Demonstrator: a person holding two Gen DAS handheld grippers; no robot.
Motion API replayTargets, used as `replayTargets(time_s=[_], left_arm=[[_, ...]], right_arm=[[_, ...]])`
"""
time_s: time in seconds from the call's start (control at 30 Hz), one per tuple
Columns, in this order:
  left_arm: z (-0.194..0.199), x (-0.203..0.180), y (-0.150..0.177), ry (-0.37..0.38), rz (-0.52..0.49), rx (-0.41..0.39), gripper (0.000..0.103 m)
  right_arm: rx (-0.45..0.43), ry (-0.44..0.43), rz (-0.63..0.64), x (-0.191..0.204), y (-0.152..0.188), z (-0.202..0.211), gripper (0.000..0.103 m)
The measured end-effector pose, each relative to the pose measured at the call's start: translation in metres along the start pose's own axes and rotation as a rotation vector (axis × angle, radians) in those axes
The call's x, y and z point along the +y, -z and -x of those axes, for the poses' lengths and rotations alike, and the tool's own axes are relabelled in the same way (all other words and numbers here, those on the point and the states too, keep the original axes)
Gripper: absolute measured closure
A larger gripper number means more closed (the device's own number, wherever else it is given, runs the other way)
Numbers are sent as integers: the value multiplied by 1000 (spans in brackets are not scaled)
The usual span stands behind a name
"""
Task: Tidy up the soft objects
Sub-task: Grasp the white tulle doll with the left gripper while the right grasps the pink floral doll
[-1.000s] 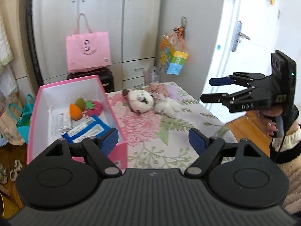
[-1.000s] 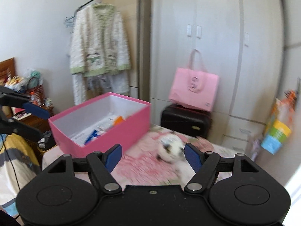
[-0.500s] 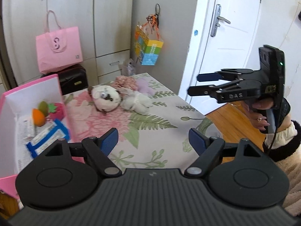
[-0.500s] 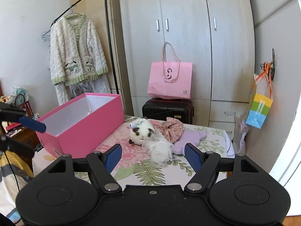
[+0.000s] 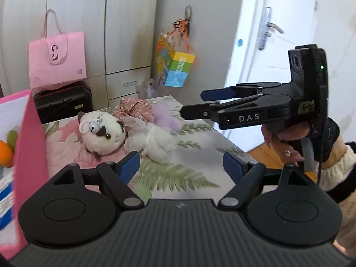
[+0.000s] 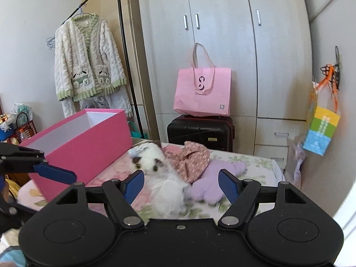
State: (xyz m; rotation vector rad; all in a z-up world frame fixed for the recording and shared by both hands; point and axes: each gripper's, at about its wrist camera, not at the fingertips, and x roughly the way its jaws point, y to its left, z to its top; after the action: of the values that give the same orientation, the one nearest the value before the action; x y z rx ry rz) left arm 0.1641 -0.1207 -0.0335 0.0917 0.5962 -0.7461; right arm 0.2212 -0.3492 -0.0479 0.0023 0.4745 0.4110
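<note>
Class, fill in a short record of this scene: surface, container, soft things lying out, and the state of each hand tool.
surface: floral bedspread
container: pink box, open, on the bedspread
soft things out: white plush cat, floral cloth, purple plush, bunched together beside the box
left tongs: open, empty
right tongs: open, empty, pointed at the plush cat

**Both grippers spread wide, neither holding anything**

The black left gripper with blue finger pads (image 5: 181, 165) is held level, jaws wide apart and empty. The black right gripper with blue pads (image 6: 181, 183) is likewise spread wide with nothing gripped. In the left wrist view it points leftward, side-on, its handle clasped by the person's right hand (image 5: 289, 140), which wears a ring and a dark lace cuff over a cream fleece sleeve.
</note>
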Motion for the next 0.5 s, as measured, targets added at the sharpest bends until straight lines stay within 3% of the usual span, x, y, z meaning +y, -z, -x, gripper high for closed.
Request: replayTargets(time_s=[0.1,0.23,0.5], left_arm=[[-31,4,-1,-35,9,-5,21],[-64,6,2,-105,-53,-10,21],[-105,10,1,-147,-14,5,21]], right_arm=[[17,-26,33,-12,-5,-25,25],[34,-93,76,-26,-15,-55,25],[136,-200,104,-47,-31,-118,25]])
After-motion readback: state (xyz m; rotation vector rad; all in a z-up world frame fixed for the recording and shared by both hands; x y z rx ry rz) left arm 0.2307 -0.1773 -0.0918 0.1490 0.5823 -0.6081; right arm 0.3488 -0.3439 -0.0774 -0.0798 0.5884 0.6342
